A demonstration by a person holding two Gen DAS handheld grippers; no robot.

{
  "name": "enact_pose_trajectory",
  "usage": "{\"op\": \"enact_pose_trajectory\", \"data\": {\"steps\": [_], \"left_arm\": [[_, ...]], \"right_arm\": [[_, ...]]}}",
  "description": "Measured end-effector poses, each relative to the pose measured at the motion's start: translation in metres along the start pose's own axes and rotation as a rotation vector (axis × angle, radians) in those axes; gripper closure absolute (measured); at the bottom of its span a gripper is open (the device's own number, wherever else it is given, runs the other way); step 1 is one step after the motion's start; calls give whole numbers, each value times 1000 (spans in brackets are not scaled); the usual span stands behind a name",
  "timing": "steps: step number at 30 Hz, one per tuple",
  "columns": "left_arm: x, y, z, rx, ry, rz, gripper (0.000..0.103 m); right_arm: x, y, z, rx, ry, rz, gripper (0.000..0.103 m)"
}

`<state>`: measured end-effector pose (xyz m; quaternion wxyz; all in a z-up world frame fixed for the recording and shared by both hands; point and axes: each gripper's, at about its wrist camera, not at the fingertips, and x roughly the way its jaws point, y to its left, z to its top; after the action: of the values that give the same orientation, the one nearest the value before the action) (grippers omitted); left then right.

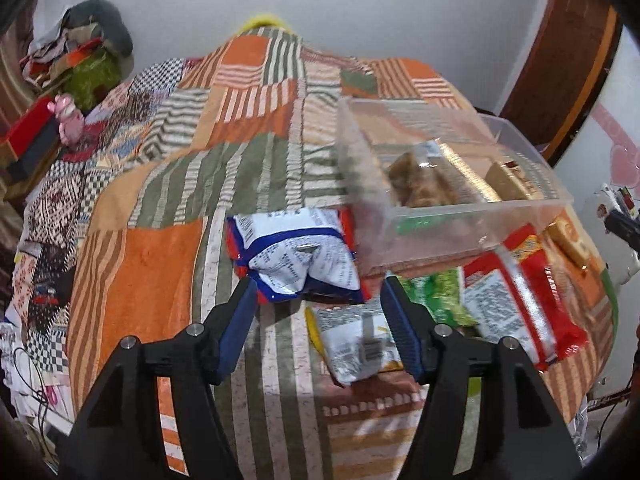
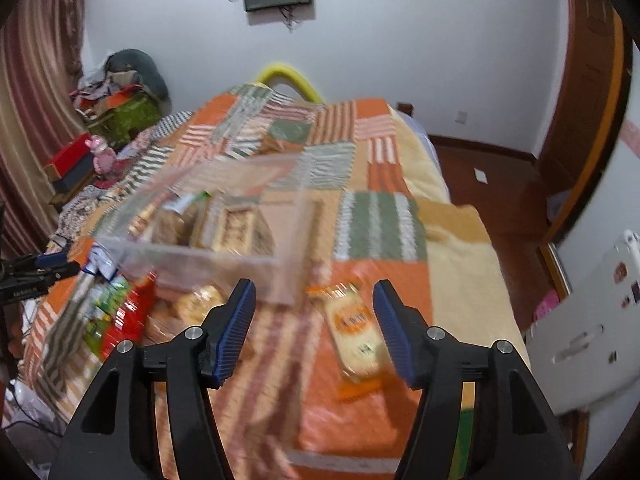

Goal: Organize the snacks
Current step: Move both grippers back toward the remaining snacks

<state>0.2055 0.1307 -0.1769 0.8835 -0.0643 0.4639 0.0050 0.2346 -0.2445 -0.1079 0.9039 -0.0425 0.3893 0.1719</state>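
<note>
Lying on the patchwork bedspread (image 1: 160, 256): one clear bin (image 1: 452, 184) holding at least two wrapped snacks, a brown one (image 1: 420, 184) and a gold one (image 1: 506, 180). Lying loose in front of the bin, in the left view: one white-and-blue packet (image 1: 296, 256), one grey-and-yellow packet (image 1: 356, 344), one green packet (image 1: 444, 296), one red packet (image 1: 516, 300). Lying alone near the right side: one orange-and-cream packet (image 2: 356, 332).

Hanging above the bedspread, tilted steeply down: left gripper (image 1: 318, 306), jaws parted, gripping nothing, over the white-and-blue and grey-and-yellow packets. Angling down likewise: right gripper (image 2: 314, 314), jaws apart and empty, orange-and-cream packet just beside its right finger (image 2: 394, 334).
</note>
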Motion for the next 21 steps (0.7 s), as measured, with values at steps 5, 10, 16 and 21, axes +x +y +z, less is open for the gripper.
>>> {"op": "enact_pose_trajectory", "data": {"steps": [5, 10, 16, 21], "left_arm": [[21, 11, 10, -55, 12, 3, 32], [45, 15, 20, -62, 28, 31, 30], [66, 15, 24, -28, 23, 54, 19], [75, 10, 24, 23, -3, 87, 17]], "right_arm": [[11, -16, -12, 41, 51, -22, 42], [23, -24, -20, 53, 84, -37, 40], [43, -28, -24, 46, 131, -49, 40], [58, -33, -30, 67, 167, -37, 40]]}}
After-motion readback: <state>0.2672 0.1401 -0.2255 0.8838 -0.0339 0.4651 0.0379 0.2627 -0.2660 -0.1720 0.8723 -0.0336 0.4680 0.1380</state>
